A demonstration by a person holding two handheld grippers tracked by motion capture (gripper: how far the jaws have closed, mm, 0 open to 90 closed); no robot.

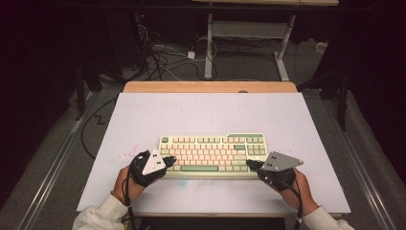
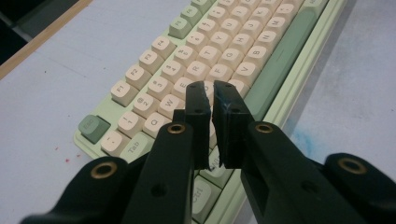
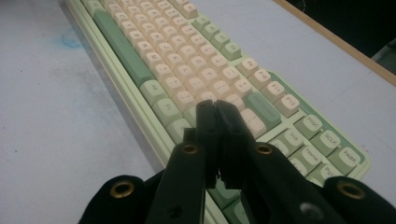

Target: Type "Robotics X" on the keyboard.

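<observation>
With the keyboard (image 1: 213, 154) lying on the near half of the desk (image 1: 143, 115), the left tool (image 2: 213, 88), slightly parted and empty, and the clenched right tool (image 3: 216, 106) are best lowered squarely onto single keys.

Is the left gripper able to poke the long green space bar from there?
Probably yes: the left gripper sits over the keyboard's left keys, and nothing lies between it and the space bar.
</observation>
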